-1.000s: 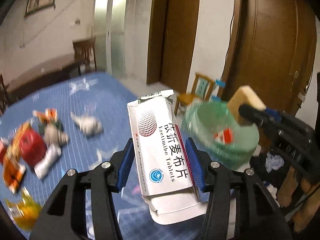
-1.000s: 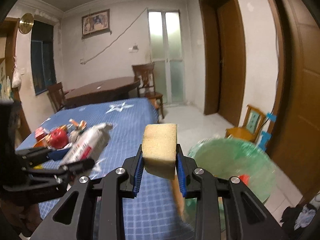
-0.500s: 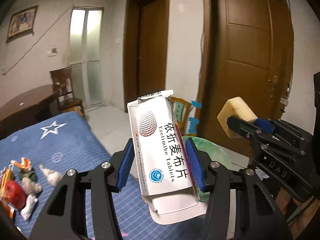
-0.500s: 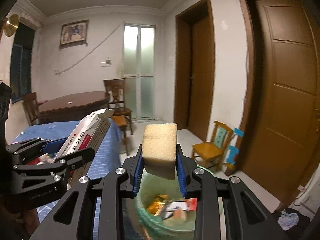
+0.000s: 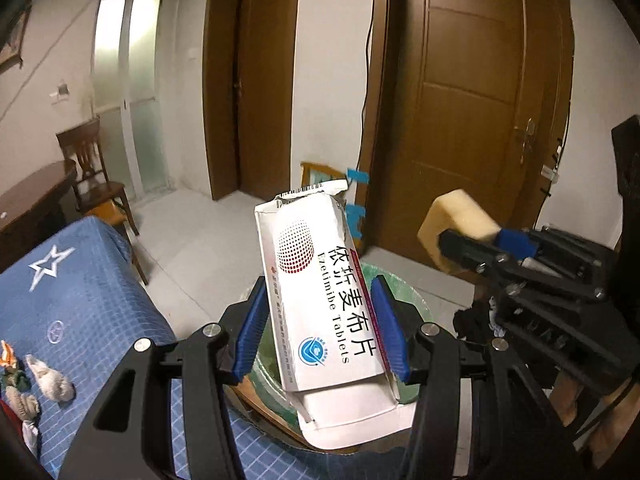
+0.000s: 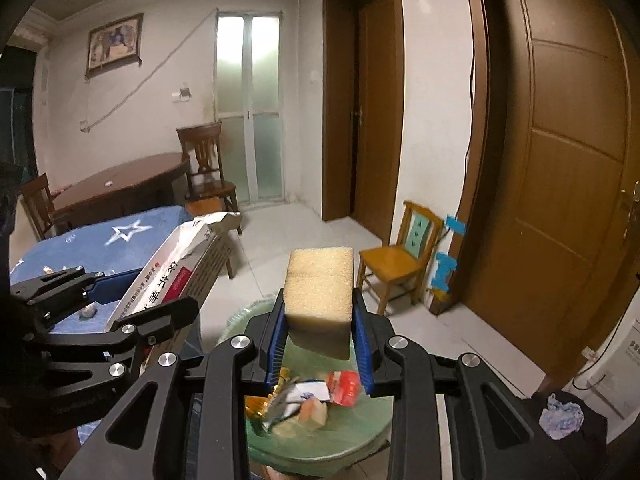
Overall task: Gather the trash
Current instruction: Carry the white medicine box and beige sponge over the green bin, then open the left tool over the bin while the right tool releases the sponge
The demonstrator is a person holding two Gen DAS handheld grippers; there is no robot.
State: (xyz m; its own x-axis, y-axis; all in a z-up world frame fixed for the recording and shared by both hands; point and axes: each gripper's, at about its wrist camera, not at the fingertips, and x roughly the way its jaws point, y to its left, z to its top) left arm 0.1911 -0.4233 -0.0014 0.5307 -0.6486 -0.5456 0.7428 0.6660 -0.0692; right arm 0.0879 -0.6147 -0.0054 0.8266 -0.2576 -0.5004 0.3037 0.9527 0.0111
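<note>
My left gripper (image 5: 320,332) is shut on a white tablet box (image 5: 320,288) with red dots and Chinese text, held above the near rim of a green-lined trash bin (image 5: 404,296). My right gripper (image 6: 318,338) is shut on a yellow sponge (image 6: 320,288), held directly over the bin (image 6: 360,428), which holds several wrappers and scraps. The sponge (image 5: 456,220) and right gripper also show at the right of the left wrist view. The box (image 6: 180,272) shows at the left of the right wrist view.
A table with a blue star cloth (image 5: 80,304) lies to the left, with crumpled tissues and scraps (image 5: 44,376) on it. A small wooden chair (image 6: 400,260) stands by the brown doors (image 6: 560,160). Dark clothes (image 6: 560,420) lie on the floor at right.
Both grippers have swung right from over the table toward the bin, still holding the box and the sponge. The sponge now hangs over the bin's opening.
</note>
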